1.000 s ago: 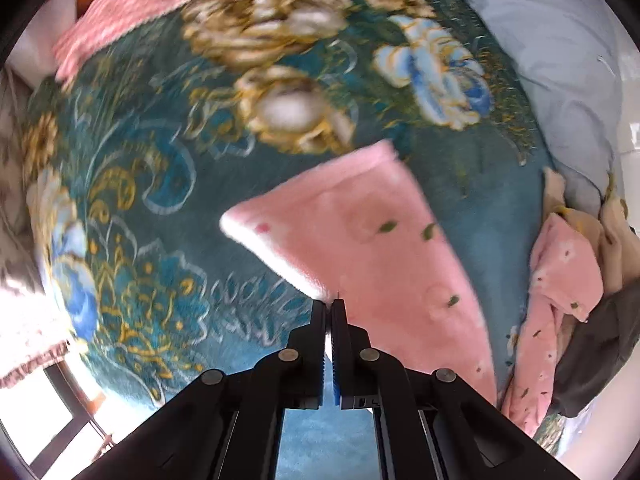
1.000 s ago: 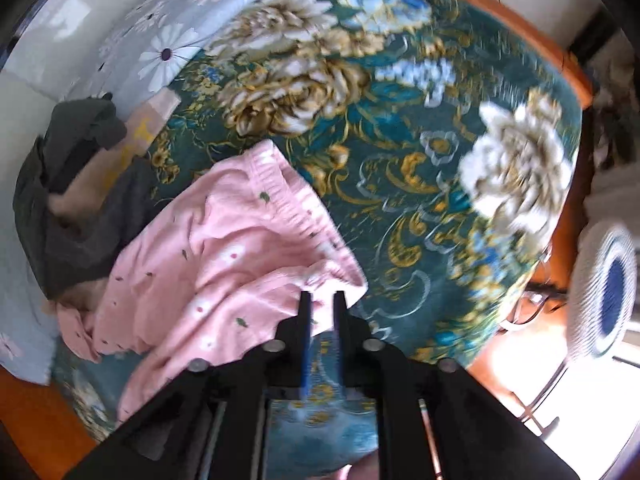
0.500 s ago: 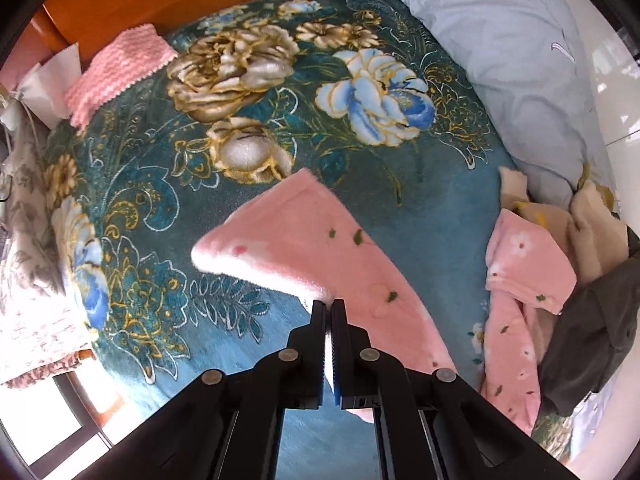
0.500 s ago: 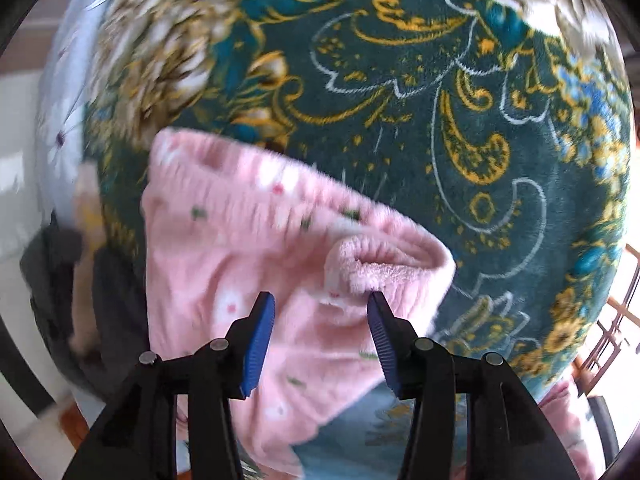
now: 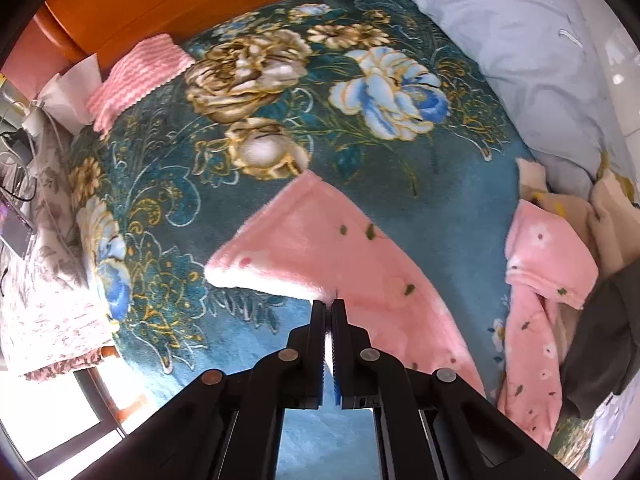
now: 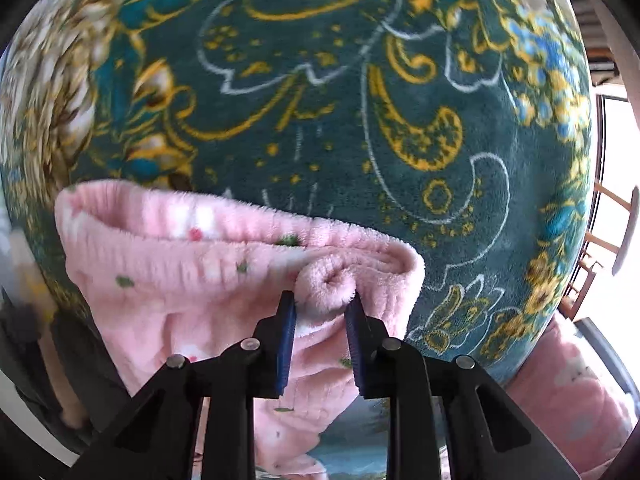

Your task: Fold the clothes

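Teal floral plush blanket (image 5: 256, 168) covers the bed, with a pale blue daisy pillow (image 5: 528, 60) at 1 o'clock. On it lies the pink fleece pajama pants (image 5: 340, 248), soft and fuzzy. The left gripper (image 5: 329, 306) is clamped tight on a leg hem, the leg running away toward 5 o'clock. The right gripper (image 6: 322, 300) stands partly open, its blue pads straddling a rolled nub of the ribbed waistband (image 6: 240, 248), which stretches toward 9 o'clock.
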### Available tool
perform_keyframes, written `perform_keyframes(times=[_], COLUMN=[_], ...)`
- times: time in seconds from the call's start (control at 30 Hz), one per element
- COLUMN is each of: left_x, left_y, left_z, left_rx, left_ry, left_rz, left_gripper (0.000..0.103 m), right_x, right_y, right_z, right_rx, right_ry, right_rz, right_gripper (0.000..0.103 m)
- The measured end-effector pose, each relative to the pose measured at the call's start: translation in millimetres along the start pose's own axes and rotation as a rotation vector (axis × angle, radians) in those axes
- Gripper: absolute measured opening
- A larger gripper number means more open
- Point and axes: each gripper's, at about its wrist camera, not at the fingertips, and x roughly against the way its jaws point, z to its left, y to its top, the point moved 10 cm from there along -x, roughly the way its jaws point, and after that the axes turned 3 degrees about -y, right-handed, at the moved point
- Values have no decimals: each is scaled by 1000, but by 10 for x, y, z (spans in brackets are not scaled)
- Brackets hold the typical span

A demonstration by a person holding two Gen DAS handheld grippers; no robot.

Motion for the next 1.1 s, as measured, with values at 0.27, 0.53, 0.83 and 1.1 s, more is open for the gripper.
perform_keyframes(times=[0.27,0.53,0.83,1.1], left_x=[26,965,116,-199], left_y=[163,674,1,-372], left_z=[17,-465,548,886], left_rx=[39,-96,-88,-66], left_ry=[-48,-322,-75,40], left_rz=[-3,-198,-20,44], left_gripper=[3,3,3,3], right_x=[491,2260,1599,1285], right_y=[-158,-507,20,164], right_z=[260,1012,-76,-568], right_rx=[180,610,669,637], right_ry=[90,396,82,-40], right_rz=[-96,-327,-389,-371], right_gripper=[13,12,12,12])
